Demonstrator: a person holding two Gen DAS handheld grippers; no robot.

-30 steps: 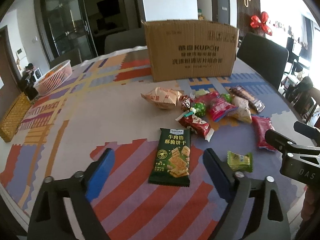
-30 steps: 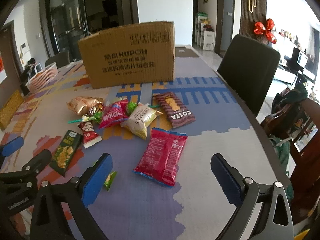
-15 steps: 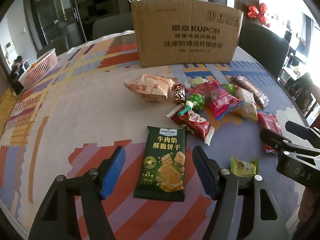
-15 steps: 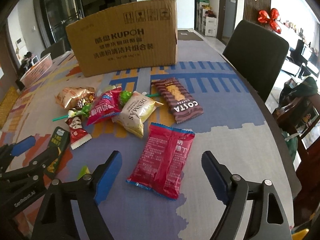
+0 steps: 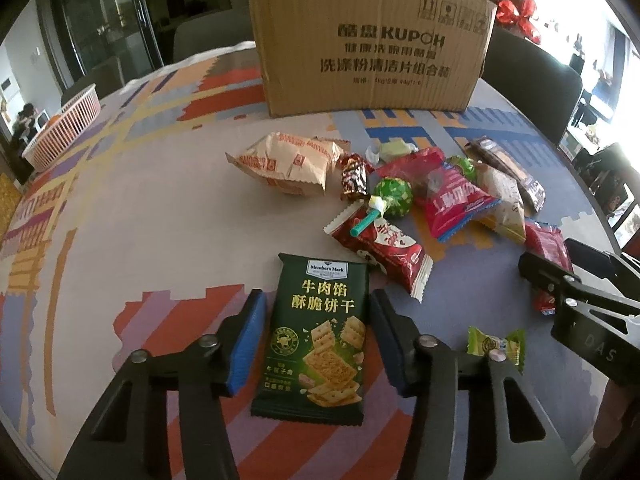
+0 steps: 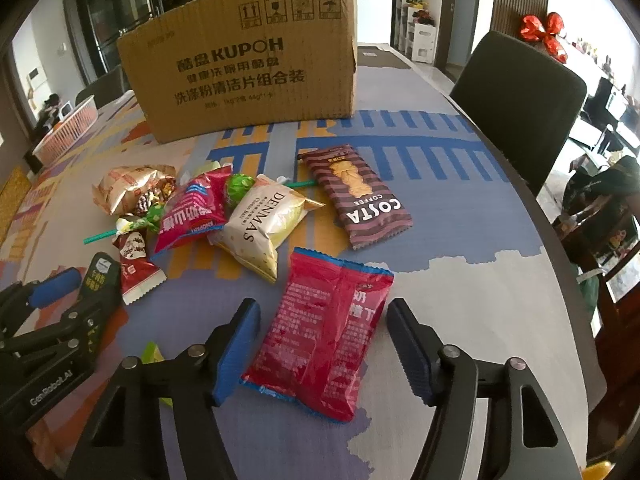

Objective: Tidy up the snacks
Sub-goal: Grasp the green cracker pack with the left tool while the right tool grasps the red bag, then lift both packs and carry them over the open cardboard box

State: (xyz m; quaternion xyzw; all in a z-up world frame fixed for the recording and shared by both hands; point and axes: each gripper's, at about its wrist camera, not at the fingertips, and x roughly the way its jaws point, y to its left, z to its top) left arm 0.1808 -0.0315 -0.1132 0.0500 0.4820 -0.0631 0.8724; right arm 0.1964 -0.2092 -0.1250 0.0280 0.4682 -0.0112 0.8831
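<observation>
- Left wrist view: my left gripper [image 5: 316, 344] has come down and narrowed since a second ago; its blue pads now flank the green cracker packet [image 5: 318, 336] without touching it, so it is released, and I judge a pinch is due.
- Ahead of it lies the snack pile [image 5: 404, 196], with the cardboard box [image 5: 368, 44] beyond it; bare tablecloth [image 5: 140, 220] opens to the left. A small green candy [image 5: 496, 346] lies just right.
- Right wrist view: my right gripper [image 6: 320, 348] has likewise dropped and drawn in around the red packet [image 6: 320, 332], released, pads apart from the wrapper.
- The table edge [image 6: 560, 248] curves near on the right; the open room lies forward toward the box.
</observation>
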